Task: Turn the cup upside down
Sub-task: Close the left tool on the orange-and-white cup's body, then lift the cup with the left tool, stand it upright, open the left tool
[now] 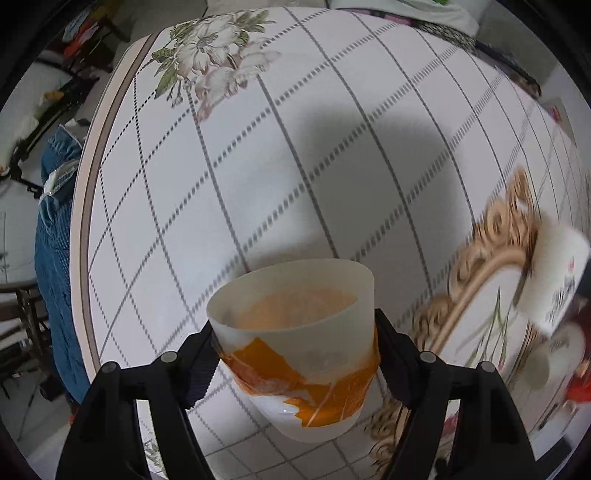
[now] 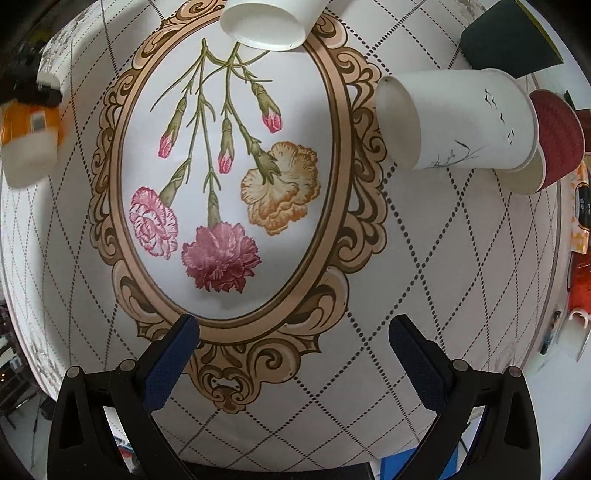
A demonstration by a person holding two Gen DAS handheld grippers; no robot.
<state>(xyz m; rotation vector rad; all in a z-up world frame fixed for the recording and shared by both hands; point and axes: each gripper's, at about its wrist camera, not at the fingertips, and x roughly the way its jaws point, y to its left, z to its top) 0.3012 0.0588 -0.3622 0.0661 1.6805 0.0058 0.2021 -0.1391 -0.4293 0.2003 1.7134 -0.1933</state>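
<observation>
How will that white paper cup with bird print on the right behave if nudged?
The white paper cup with bird print looks thin-walled and empty, so probably light. It appears tipped against the red ribbed cup, so a nudge would likely roll or slide it. A hard squeeze may dent it.

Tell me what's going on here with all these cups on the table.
The left gripper is clamped on an orange-and-white cup, holding it above the flowered tablecloth with its open mouth facing away from the camera. The right gripper is open and empty over the oval flower print. Ahead of it, a white cup with bird drawings, a dark red cup and a plain white cup appear already upside down.
</observation>
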